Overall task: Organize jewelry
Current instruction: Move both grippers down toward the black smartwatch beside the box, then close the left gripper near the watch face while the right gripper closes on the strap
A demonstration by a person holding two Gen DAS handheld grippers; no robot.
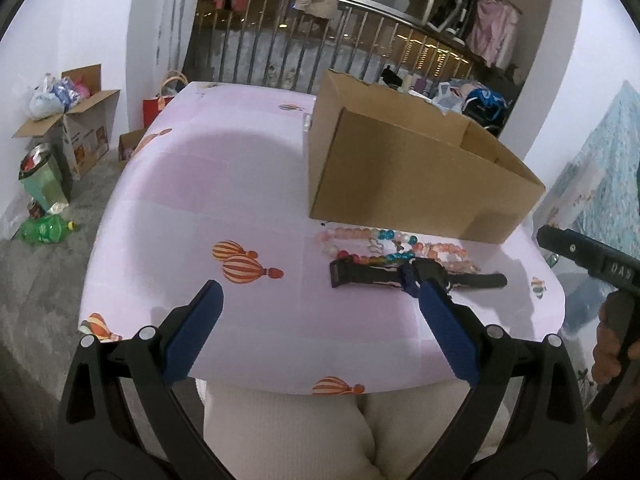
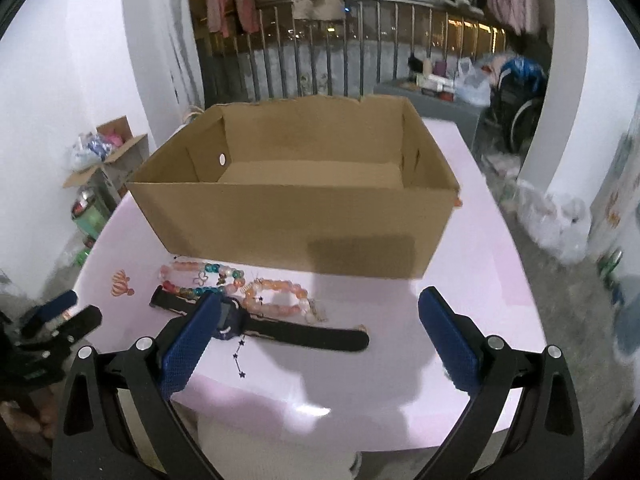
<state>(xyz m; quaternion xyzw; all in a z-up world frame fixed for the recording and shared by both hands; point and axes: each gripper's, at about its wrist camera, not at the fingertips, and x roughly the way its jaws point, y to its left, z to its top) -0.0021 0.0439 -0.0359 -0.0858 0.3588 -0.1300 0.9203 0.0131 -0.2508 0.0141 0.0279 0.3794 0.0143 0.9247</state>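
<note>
Jewelry — bead bracelets (image 2: 240, 286) and a black watch (image 2: 280, 330) — lies mid-frame before the empty cardboard box (image 2: 296, 220), ready for loading, both grippers (image 1: 316, 292) (image 2: 320, 300) spread, holding nothing.

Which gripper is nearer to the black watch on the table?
Hard to tell. The watch lies between them: right of the open left gripper, left of the open right gripper. Each view shows one fingertip overlapping it.

Both the left gripper (image 1: 316, 294) and right gripper (image 2: 320, 300) have black frames, silver screws behind the jaws, and ribbed blue fingers (image 2: 188, 344).
</note>
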